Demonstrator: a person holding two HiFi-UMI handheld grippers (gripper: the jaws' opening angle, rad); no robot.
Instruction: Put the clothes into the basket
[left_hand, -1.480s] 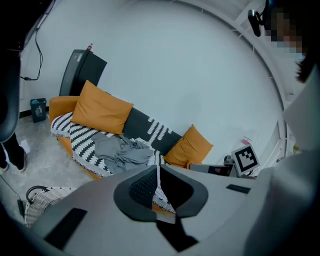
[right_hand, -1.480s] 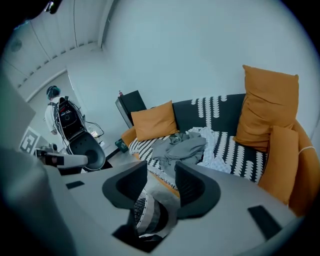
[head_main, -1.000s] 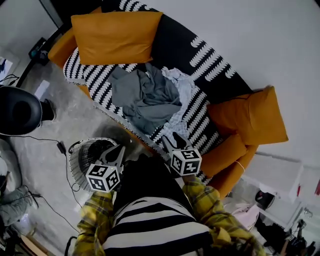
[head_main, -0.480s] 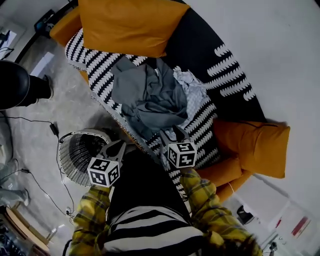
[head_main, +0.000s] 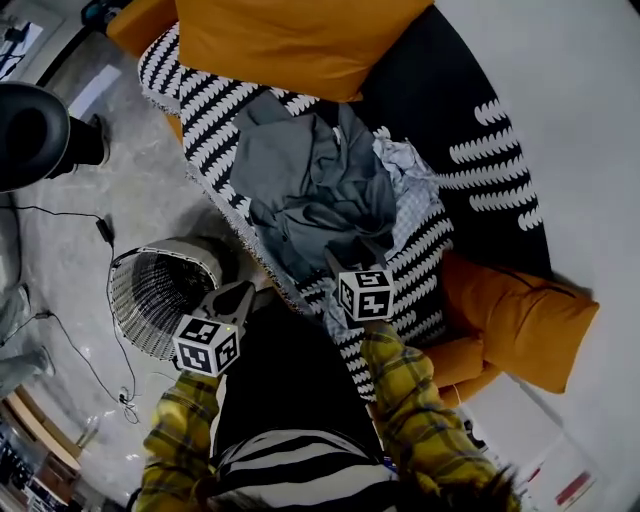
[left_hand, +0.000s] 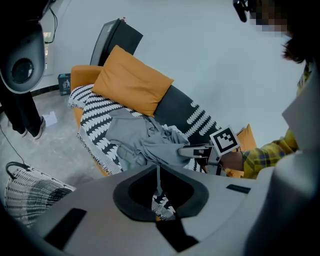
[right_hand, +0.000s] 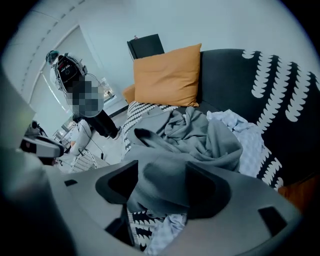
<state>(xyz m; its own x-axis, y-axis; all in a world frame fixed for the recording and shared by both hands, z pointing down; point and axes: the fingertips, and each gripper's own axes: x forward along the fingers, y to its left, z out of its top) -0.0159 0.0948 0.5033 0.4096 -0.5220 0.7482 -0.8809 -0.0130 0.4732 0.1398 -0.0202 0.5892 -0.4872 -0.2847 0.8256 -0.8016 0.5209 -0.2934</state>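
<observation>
Clothes on striped sofa, basket on grey floor; left claw clenched, right claw just opening around them.

1. The person wears a flannel shirt checked in mustard yellow with dark crossing lines. The left checked sleeve and the right checked sleeve are long, covering the arms to the wrists.
2. Between the sleeves shows a black-and-white striped top, its stripes broad.
3. Beyond the stripes comes a plain black garment; trousers or skirt, I can't tell.
</observation>
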